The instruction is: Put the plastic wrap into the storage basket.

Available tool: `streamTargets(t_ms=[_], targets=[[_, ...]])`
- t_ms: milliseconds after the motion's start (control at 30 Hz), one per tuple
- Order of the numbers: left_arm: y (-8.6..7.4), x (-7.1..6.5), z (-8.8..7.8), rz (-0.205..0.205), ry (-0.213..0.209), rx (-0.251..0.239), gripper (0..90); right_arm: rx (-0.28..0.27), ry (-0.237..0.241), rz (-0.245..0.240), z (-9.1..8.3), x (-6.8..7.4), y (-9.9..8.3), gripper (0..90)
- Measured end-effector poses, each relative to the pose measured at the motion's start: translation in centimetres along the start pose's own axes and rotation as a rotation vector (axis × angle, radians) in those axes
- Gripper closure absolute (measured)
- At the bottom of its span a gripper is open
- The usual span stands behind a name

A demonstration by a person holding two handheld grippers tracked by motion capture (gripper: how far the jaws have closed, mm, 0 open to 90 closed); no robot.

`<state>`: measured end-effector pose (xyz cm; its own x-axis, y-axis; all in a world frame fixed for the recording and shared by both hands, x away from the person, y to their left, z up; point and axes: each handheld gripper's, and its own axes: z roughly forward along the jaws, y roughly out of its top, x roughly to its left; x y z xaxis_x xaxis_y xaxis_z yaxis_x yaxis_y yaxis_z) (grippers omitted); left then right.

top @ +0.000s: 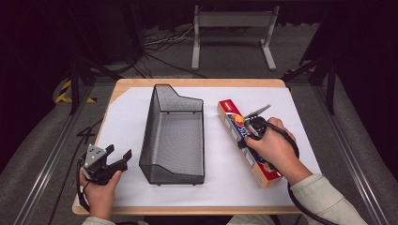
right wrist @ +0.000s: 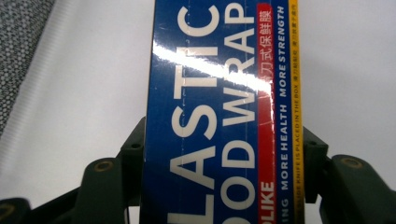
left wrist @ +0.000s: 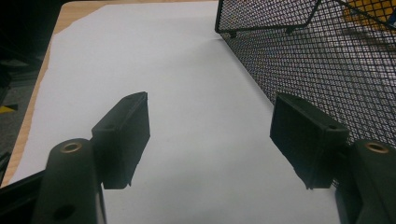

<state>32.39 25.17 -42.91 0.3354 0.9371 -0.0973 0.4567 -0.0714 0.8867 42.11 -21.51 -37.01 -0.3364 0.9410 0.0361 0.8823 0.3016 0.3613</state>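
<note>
A long plastic food wrap box, blue and red with a yellow edge, lies flat on the white paper at the right. My right gripper comes down over its middle. In the right gripper view the two black jaws press against the long sides of the box, so the gripper is shut on it. My left gripper rests low at the front left, just left of the black wire-mesh basket. Its jaws stand wide apart over bare paper, and the gripper holds nothing.
The mesh basket's wall stands close to the left gripper's right jaw. White paper covers the wooden table. Metal frame rails run along both sides of the table, and cables lie on the floor behind it.
</note>
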Motion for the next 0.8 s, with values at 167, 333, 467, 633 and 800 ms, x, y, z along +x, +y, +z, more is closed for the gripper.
streamTargets(t_ms=[167, 333, 467, 633, 800], targets=[[0.0, 0.0, 0.0, -0.002, 0.003, -0.002, 29.0, -0.036, 0.003, -0.010, -1.1, 0.5, 0.2, 40.6], [0.0, 0.1, -0.1, -0.001, 0.005, -0.001, 29.1, -0.080, 0.016, -0.011, -2.6, 0.9, 0.4, 40.5], [0.0, 0.1, -0.1, -0.001, 0.007, -0.001, 29.1, -0.099, 0.038, -0.012, -3.7, 1.1, 0.5, 40.5], [0.0, 0.1, -0.2, -0.001, 0.009, -0.001, 29.0, -0.122, 0.036, -0.017, -4.6, 1.5, 0.6, 40.5], [0.0, 0.1, -0.2, 0.002, 0.008, 0.001, 29.1, -0.130, 0.044, -0.025, -5.5, 2.1, 0.6, 40.4]])
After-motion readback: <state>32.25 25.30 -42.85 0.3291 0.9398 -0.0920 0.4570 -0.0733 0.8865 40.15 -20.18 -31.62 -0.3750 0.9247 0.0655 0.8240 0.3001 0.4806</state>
